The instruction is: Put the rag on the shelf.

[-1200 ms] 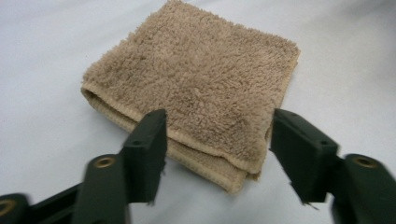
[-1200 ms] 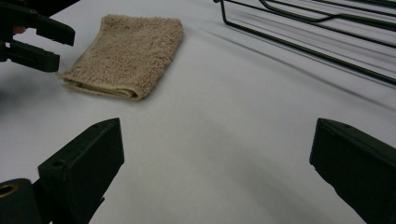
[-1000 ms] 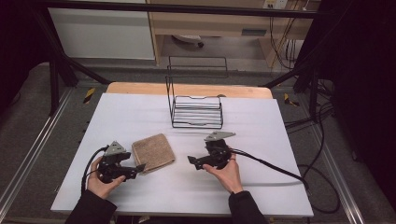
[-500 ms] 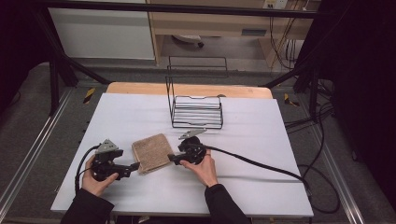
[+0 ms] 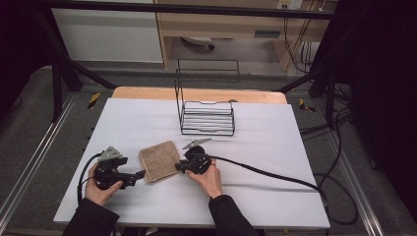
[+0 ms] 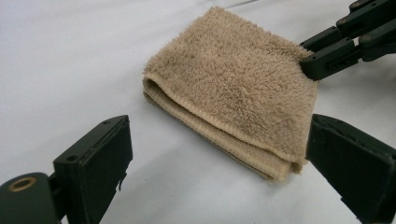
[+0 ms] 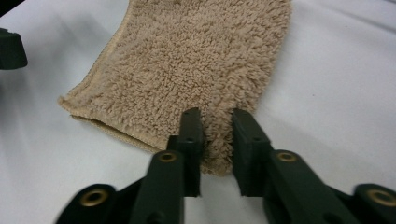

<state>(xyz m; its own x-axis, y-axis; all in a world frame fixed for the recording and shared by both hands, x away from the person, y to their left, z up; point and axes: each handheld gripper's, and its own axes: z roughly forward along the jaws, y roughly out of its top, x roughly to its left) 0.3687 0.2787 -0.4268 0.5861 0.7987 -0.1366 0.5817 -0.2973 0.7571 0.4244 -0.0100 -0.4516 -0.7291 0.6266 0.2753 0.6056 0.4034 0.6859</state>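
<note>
A folded tan towel [image 5: 158, 161] lies on the white table [image 5: 295, 147] near its front. My right gripper [image 5: 178, 167] meets it from the right. In the right gripper view the jaws [image 7: 217, 116] stand close together with the towel's [image 7: 187, 70] near edge pinched between them. My left gripper [image 5: 140, 174] sits at the towel's front left corner. Its jaws [image 6: 218, 128] are wide open on either side of the folded edge of the towel [image 6: 233, 93], not touching it. The right gripper [image 6: 310, 63] also shows on the towel's far corner in the left gripper view.
A black wire rack [image 5: 206, 115] stands upright behind the towel toward the table's back. The right gripper's black cable [image 5: 265, 172] trails rightward across the table and off its edge. A wooden strip [image 5: 196, 93] borders the far side.
The right gripper has slid left across the table to the towel's right edge and closed on it. The left gripper has stayed near the towel's left corner, open.
</note>
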